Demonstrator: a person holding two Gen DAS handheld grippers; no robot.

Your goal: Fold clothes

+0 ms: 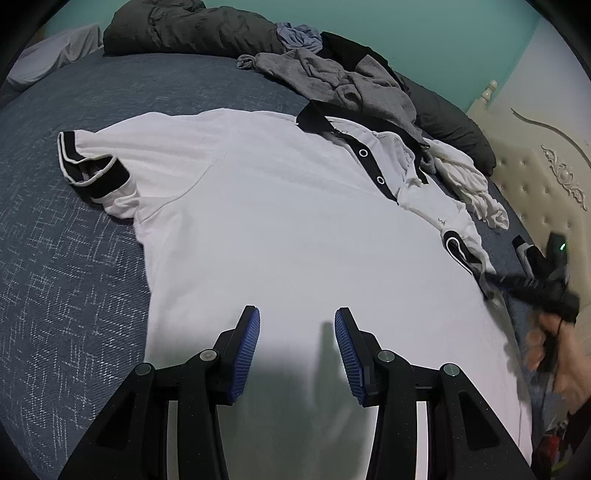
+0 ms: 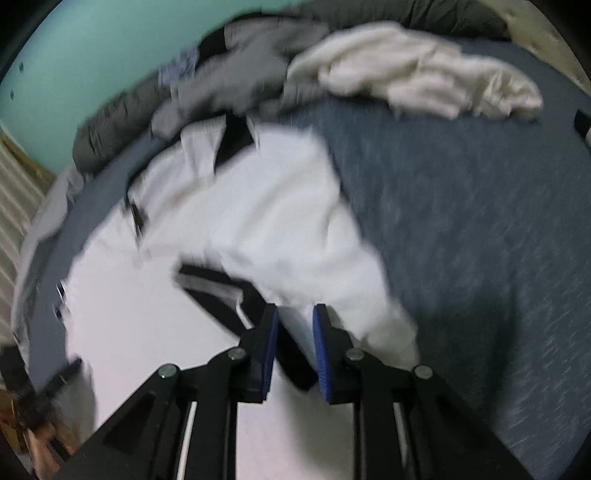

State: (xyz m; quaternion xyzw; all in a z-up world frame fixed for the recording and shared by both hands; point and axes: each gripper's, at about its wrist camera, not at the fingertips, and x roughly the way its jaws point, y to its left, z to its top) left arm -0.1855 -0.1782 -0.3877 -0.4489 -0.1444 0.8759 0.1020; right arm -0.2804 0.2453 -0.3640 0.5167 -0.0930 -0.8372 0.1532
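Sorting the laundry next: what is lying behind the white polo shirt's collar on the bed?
Behind the white polo shirt, a crumpled grey garment overlaps its black collar, with a cream garment beside it and a dark quilt farther back. Whatever lies under the pile is covered.

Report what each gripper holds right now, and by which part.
Left gripper: nothing, open above the white polo shirt. Right gripper: fingers astride the shirt's black-trimmed sleeve; too blurred to tell whether it is gripped.

I can read no text, label, brand or number anywhere in my two views. A tiny dark mark sits on the white polo shirt (image 1: 280,229) near its placket, too small to make out.
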